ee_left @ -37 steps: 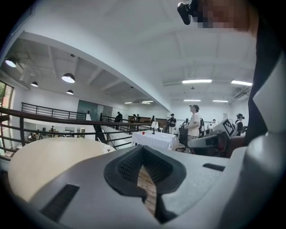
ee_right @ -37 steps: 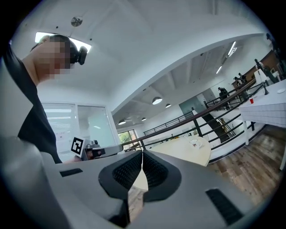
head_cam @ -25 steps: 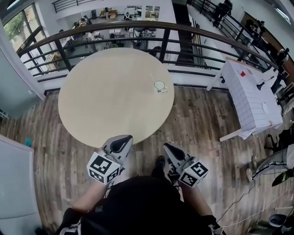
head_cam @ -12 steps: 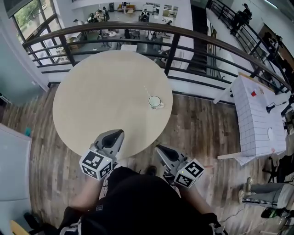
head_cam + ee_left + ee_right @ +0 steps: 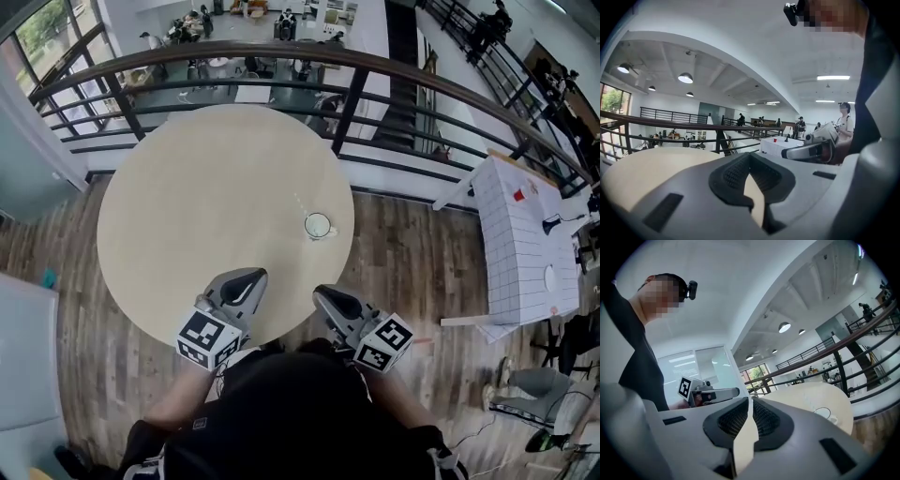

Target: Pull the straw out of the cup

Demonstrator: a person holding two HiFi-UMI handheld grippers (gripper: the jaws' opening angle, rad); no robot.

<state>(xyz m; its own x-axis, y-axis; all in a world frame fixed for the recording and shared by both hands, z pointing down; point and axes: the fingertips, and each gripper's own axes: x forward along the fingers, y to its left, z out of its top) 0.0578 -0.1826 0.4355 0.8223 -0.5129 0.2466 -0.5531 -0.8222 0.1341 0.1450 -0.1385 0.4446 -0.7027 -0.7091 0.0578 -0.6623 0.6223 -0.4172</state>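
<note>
A white cup [image 5: 318,226] stands on the right part of the round beige table [image 5: 187,216]. A thin pale straw [image 5: 301,203] leans out of it toward the far left. My left gripper [image 5: 250,276] hangs over the table's near edge, shut and empty, well short of the cup. Beside it on the right, my right gripper [image 5: 322,293] is also shut with nothing in it. In the right gripper view the cup [image 5: 825,414] shows far ahead, right of the closed jaws [image 5: 749,401]. The left gripper view shows only bare tabletop past its closed jaws [image 5: 750,157].
A black railing [image 5: 347,89] curves just behind the table, with a drop to a lower floor beyond it. A white gridded table [image 5: 525,244] stands at the right on the wood floor [image 5: 403,272]. A pale wall panel [image 5: 23,347] is at the left.
Both grippers have come forward from over the floor to the table's near edge. The cup and straw have not moved on the table.
</note>
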